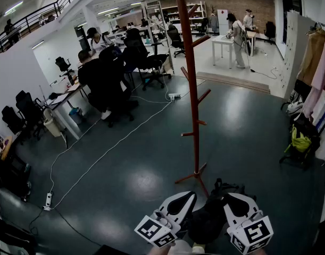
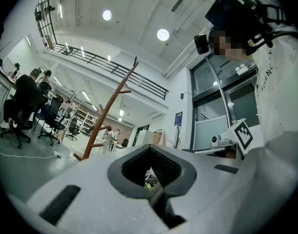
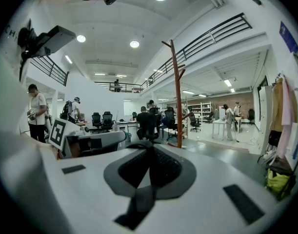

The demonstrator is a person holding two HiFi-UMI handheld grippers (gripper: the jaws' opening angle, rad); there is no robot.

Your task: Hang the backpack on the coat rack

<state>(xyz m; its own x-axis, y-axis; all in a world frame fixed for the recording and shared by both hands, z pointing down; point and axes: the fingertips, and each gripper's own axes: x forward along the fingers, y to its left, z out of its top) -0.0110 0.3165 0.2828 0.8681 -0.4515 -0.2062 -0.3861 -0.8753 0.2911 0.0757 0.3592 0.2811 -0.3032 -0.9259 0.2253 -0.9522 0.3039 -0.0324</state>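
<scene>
you are holding the black soft fabric backpack [image 1: 207, 223] low between both tongs, near the foot of the tall red-brown wooden coat rack [image 1: 192, 78]. right tongs [image 3: 149, 165] are clamping shut on its black webbing strap [image 3: 139, 201]; left tongs [image 2: 151, 167] seemingly likewise. judging it limp, weighty, prone to swinging: straps are offering the surest hold.

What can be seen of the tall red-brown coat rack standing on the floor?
The tall red-brown coat rack looks like painted wood: one slim round pole with short pegs slanting upward at several heights and splayed feet at the base. It stands upright and alone on the dark glossy floor. Nothing hangs on any peg; the black backpack is not on it yet.
</scene>
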